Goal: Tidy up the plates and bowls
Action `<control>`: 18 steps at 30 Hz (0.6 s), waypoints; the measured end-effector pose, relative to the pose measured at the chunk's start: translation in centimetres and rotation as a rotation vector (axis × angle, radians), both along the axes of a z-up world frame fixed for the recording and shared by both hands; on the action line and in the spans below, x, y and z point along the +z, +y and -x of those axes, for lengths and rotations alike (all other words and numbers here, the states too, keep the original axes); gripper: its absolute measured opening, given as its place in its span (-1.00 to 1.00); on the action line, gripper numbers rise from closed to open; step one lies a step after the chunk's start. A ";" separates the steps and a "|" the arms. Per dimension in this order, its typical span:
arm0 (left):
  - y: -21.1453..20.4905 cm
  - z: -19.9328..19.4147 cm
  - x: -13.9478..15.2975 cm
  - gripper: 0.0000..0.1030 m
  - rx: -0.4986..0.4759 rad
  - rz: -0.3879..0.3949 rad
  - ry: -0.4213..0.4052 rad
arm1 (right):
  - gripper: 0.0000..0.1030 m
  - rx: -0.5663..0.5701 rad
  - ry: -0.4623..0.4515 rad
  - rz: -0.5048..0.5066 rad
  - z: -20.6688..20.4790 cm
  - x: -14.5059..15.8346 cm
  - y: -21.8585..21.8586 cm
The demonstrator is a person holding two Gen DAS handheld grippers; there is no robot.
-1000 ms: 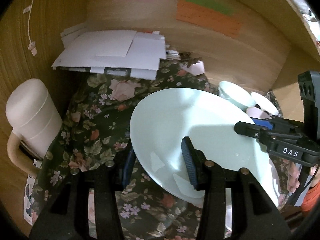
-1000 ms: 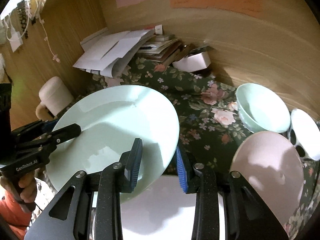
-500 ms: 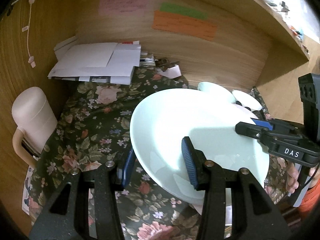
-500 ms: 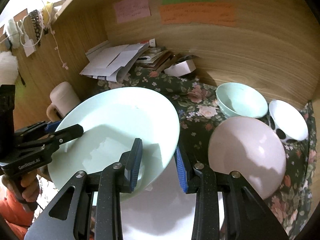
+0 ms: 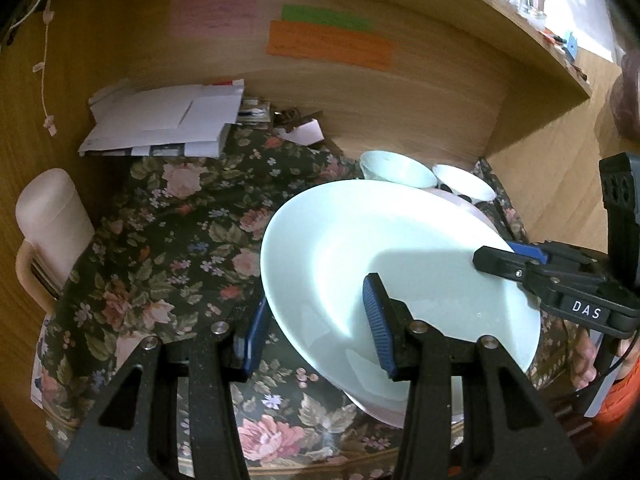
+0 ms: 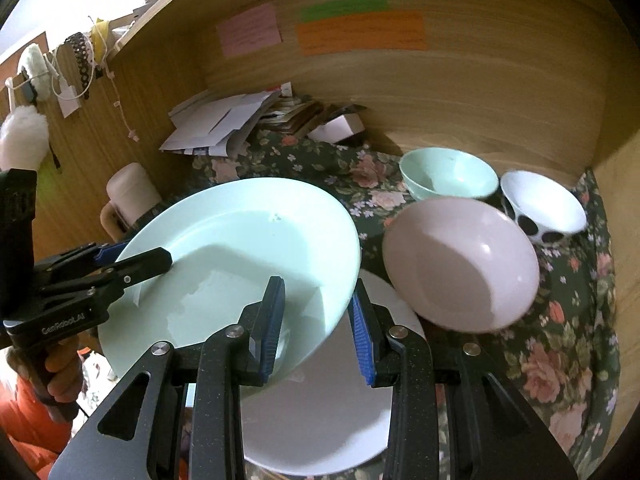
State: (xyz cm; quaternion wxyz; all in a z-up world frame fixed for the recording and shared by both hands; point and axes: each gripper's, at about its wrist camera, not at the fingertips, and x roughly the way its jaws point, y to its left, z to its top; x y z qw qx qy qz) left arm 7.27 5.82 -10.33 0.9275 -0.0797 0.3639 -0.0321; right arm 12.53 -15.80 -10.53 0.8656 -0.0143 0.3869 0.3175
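A: Where is the pale green plate [image 6: 240, 264]?

B: Lifted off the floral tablecloth [image 5: 168, 240] and tilted, carried between both grippers. The left gripper [image 5: 316, 320] grips its left rim, 1 blue pad under the edge and 1 on the upper face. The right gripper [image 6: 316, 324] clamps the opposite rim the same way, jaws drawn fairly narrow around the thin edge.

A: So both have hold of that 1 plate?

B: Yes, each is closed on it.

A: What lies below?

B: A white plate [image 6: 320, 420] on the cloth, partly under the raised one. Just beside it sits a pink bowl [image 6: 460, 264], and behind that a pale green bowl [image 6: 448, 174] and a white bowl with black spots [image 6: 540, 204], near the wooden back panel [image 6: 460, 92].

A: Anything else?

B: A pile of papers [image 5: 168, 120] at the back left corner, a cream lidded mug [image 5: 48, 224] by the left wall, and pink, green and orange notes [image 5: 328, 44] stuck on the panel.
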 end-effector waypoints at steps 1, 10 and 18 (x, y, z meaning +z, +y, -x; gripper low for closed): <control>-0.3 0.1 -0.2 -0.12 -0.004 0.001 0.005 | -0.43 -0.005 0.003 -0.001 0.1 -0.2 -0.2; -1.6 0.3 -2.0 -0.12 -0.025 0.011 0.052 | -0.43 -0.036 0.062 -0.004 0.6 -1.9 -1.6; -2.2 -0.2 -3.8 -0.12 -0.034 0.022 0.103 | -0.43 -0.052 0.114 -0.004 0.6 -3.5 -2.2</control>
